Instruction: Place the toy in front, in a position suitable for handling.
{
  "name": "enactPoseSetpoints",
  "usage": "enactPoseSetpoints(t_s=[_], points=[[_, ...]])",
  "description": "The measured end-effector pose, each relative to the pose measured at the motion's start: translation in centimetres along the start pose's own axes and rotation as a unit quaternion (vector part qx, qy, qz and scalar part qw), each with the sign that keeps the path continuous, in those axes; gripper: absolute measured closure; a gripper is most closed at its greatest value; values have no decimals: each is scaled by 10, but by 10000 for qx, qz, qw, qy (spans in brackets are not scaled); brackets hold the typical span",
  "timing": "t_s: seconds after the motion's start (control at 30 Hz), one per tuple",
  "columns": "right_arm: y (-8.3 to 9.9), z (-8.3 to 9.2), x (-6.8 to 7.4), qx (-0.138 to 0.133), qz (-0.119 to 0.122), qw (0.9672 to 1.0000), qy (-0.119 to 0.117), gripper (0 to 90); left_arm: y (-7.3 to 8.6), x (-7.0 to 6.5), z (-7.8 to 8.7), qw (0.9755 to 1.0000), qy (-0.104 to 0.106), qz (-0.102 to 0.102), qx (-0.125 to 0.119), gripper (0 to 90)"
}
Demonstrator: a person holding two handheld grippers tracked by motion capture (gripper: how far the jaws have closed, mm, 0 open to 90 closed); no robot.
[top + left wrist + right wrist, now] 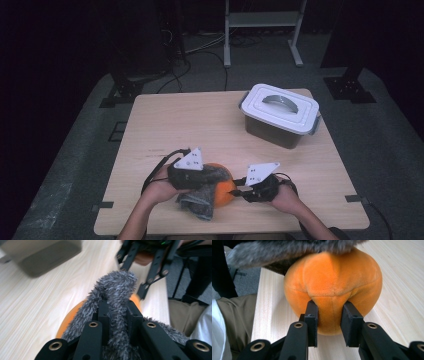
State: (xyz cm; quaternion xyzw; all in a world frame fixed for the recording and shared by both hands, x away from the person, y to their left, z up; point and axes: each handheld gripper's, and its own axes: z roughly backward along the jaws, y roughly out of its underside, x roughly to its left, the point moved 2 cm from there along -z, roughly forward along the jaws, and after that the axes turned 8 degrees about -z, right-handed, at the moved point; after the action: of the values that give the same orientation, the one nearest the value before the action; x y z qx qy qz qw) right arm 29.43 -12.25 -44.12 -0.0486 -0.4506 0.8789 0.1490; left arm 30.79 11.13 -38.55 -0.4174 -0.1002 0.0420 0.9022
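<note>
Grey fuzzy cloth (pixel 117 302) and orange plush ball (pixel 332 287) near table edge (pixel 230 231).

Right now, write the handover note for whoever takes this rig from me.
Left tool: shut on the grey fuzzy cloth, which drapes over the top of the orange plush ball.
Right tool: jaws pinching a fold of the ball from its side.
Ball and cloth sit at the near edge of the table. The white-lidded bin stands at the far right, lid on.
Done: both things gripped.
Left, as it seems: pull cloth and ball apart; where they go I cannot tell.
</note>
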Motion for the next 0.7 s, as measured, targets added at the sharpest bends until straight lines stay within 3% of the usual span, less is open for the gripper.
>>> enactPoseSetpoints(t_s=[0.07, 0.1, 0.17, 0.23, 0.4, 0.5, 0.57, 0.63, 0.7], points=[[1, 0, -2, -16, -95, 10000, -12, 651, 9, 3, 2, 9999, -15, 153, -10, 780], [1, 0, -4, -71, -283, 9996, 2, 535, 13, 3, 2, 9997, -23, 228, -10, 780], [0, -1, -5, -80, -398, 9992, -16, 501, 19, 4, 2, 9994, -1, 352, -38, 781], [1, -3, -6, -113, -699, 9974, -147, 377, 24, 3, 3, 9988, 85, 464, -159, 780], [-1, -8, -2, -71, -756, 9970, -179, 311, 27, -5, -3, 9978, 341, 506, -246, 780], [-3, -11, -1, -14, -766, 9969, -151, 338, 25, -10, -4, 9977, 452, 442, -237, 780], [-3, -10, 0, 2, -579, 9983, -47, 464, 22, -11, -3, 9974, 502, 430, -274, 779], [-3, -8, 3, 6, -265, 9996, 18, 527, 17, -11, -1, 9973, 518, 391, -347, 779], [-4, -7, 4, -27, -255, 9997, -35, 559, 9, -10, 1, 9972, 522, 310, -437, 779]])
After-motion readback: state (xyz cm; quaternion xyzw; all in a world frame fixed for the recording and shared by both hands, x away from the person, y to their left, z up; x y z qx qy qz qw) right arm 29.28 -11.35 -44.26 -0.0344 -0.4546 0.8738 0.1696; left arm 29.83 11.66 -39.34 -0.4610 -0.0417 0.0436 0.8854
